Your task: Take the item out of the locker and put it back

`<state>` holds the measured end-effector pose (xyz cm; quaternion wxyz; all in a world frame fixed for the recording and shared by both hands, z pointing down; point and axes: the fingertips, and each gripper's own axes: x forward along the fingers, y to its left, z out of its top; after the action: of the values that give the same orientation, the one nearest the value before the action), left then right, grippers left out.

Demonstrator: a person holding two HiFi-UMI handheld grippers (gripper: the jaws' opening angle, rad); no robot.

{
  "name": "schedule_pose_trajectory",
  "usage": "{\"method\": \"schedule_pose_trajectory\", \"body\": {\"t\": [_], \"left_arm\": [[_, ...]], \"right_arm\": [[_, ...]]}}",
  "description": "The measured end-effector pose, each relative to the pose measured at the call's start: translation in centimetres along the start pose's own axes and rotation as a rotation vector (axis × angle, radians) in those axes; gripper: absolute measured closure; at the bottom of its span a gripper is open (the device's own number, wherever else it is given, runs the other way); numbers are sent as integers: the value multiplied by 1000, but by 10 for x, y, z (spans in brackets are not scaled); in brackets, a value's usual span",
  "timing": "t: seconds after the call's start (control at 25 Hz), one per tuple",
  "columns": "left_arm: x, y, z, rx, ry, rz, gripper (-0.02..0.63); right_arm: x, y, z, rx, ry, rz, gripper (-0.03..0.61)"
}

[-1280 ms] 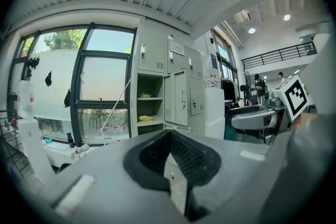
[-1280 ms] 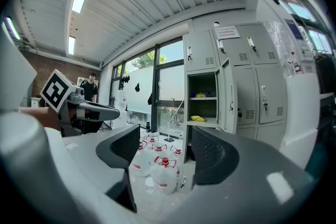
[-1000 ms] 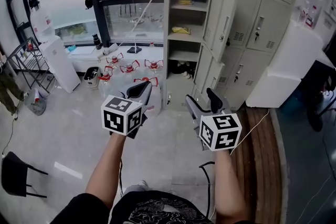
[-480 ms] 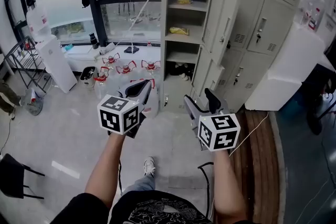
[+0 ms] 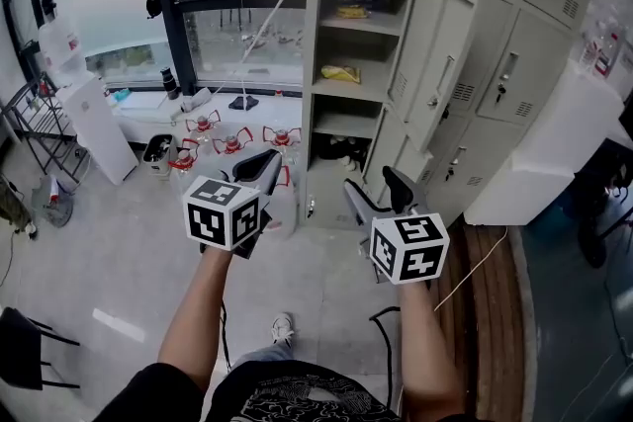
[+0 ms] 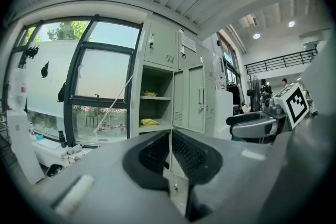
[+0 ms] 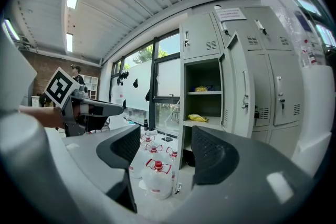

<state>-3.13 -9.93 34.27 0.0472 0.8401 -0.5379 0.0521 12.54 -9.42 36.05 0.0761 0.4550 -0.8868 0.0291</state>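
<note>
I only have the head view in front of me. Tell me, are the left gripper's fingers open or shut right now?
Observer: Shut. The left gripper view shows the left gripper with its fingers pressed together, nothing between them.
Operator: And the right one?
Observer: The right gripper is open and empty; water jugs show through the gap between its fingers.
Operator: Anyone else around?
Observer: Yes, a person stands in the distance at the left of the right gripper view.

Left tongs [image 5: 265, 163] together, right tongs [image 5: 377, 186] apart, empty.
</note>
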Motion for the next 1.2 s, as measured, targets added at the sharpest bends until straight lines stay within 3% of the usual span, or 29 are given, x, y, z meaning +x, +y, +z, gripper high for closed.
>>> {"method": "schedule_pose_trajectory", "body": {"t": [0.56, 1.2], "left_arm": [[88, 89, 15, -7, 50, -51, 597], [134, 146, 16, -16, 68, -111, 604]], "right_arm": [[111, -32, 27, -13, 43, -55, 250], [173, -38, 33, -21, 80, -116, 251]]}}
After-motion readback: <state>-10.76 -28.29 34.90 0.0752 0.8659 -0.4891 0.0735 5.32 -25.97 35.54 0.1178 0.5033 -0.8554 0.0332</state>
